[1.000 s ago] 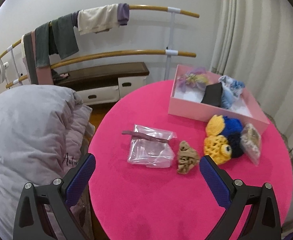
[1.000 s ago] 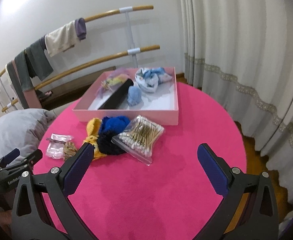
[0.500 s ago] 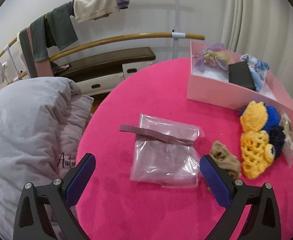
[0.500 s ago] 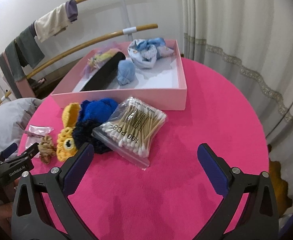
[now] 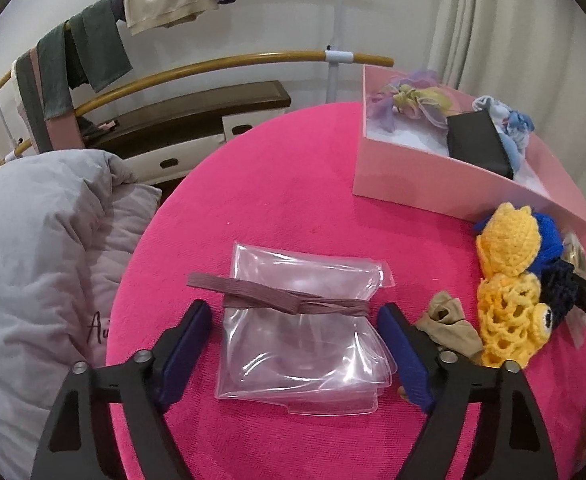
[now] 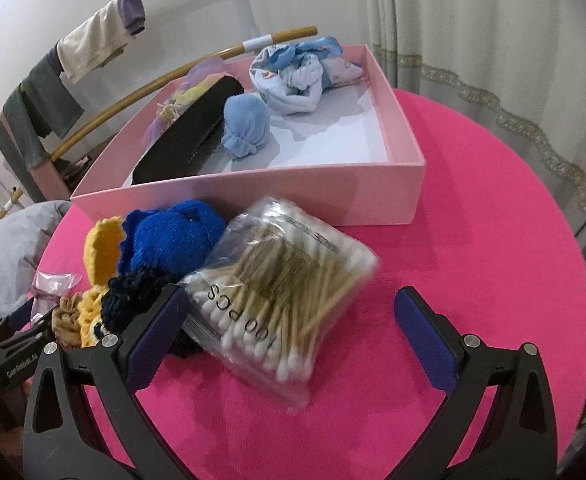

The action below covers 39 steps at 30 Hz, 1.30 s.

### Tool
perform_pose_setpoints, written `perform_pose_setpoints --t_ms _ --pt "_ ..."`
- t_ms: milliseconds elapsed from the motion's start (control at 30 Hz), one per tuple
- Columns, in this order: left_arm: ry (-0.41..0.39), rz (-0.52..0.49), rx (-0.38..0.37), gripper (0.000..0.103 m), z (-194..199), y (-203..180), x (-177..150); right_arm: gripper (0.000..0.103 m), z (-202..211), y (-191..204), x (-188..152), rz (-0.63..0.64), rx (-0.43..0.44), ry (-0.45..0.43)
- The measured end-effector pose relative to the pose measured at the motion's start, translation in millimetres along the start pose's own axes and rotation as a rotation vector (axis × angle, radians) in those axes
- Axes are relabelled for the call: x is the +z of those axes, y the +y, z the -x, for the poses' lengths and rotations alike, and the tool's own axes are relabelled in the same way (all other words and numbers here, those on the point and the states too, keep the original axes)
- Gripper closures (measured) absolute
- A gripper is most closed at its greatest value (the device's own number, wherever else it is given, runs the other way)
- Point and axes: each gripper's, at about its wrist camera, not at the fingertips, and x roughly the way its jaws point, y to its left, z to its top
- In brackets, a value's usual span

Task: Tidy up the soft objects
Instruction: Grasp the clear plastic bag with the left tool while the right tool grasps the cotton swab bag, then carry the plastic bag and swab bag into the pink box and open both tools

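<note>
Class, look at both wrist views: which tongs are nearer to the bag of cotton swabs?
Right. The right tongs are open, straddling the bag of cotton swabs. The left tongs are open around the clear plastic pouch, far to the bag's left, beyond the crochet toys.

"100 PCS" on cotton swab bag point(image 6: 281, 296)

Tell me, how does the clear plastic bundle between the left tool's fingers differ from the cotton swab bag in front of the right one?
The clear plastic bundle looks empty and flat, while the cotton swab bag bulges with wooden-stemmed swabs. A brown band wraps the bundle; the swab bag has none and carries printed lettering. The bundle lies apart from other items; the bag leans on the blue knitted piece. Both are transparent and lie on the pink table, each before an open gripper.
</note>
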Motion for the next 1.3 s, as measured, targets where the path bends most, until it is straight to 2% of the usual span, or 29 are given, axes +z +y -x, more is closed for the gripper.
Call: perform_pose_setpoints --t_ms 33,100,333,533,667,967,1300 --pt "-0.006 -0.004 -0.002 0.033 4 0 -3 0.003 -2 1 -1 0.008 -0.008 -0.001" --pt "-0.015 -0.016 0.002 0.036 7 -3 -6 0.01 -3 3 -1 0.034 -0.029 -0.012" --pt "-0.02 0.005 -0.016 0.041 16 1 -13 0.064 8 -7 -7 0.055 -0.051 -0.016" --pt "-0.019 0.011 -0.02 0.043 32 0 -22 0.075 25 -26 -14 0.026 -0.036 -0.023" --pt "-0.027 0.01 -0.017 0.043 47 -1 -29 0.077 40 -28 -16 0.035 -0.025 -0.041" --pt "-0.08 0.01 0.001 0.043 95 -1 -44 0.078 66 -19 -27 0.051 0.017 -0.066" --pt "-0.126 -0.014 -0.02 0.043 145 -11 -61 0.078 97 -10 -38 0.068 0.046 -0.105"
